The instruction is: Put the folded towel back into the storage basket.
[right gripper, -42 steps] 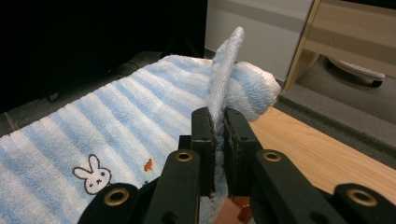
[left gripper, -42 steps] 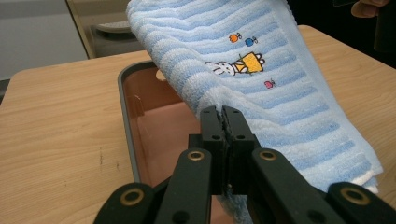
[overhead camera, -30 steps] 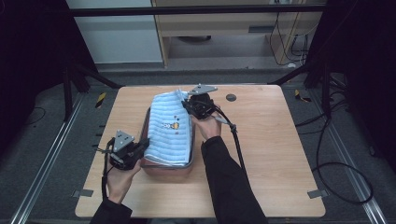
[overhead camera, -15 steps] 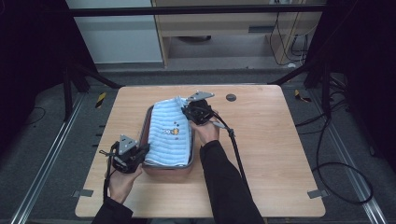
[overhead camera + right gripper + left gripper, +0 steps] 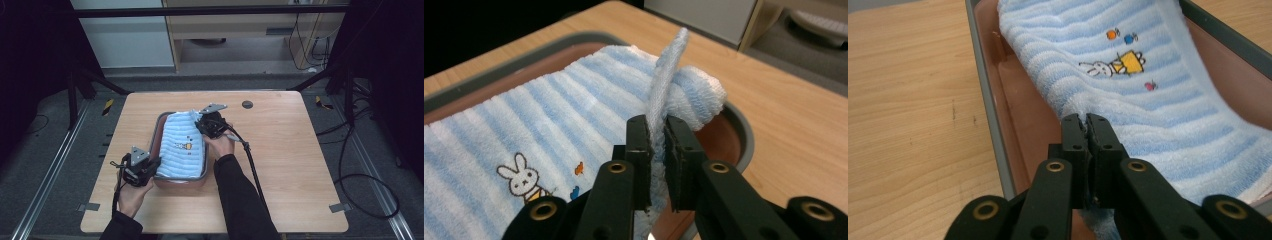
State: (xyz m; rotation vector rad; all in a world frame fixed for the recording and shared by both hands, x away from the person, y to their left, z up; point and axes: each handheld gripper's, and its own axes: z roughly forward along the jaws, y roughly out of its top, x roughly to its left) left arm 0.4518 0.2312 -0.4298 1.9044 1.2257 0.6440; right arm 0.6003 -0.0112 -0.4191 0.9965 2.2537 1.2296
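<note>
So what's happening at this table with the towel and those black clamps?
A person holds a gripper in each hand and is laying a blue striped towel into a brown tray on the wooden table. The left gripper pinches the towel's near corner by the tray's edge; the right gripper pinches a fold at the far end, standing up between its jaws. Both have just started loosening, but the cloth is between the jaws. The towel lies along the tray, bunny picture up.

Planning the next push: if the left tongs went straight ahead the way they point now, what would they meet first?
The left tongs already pinch the edge of the striped towel, so they would press further into its cloth, lying in the tray. Depth beyond that is unclear.
</note>
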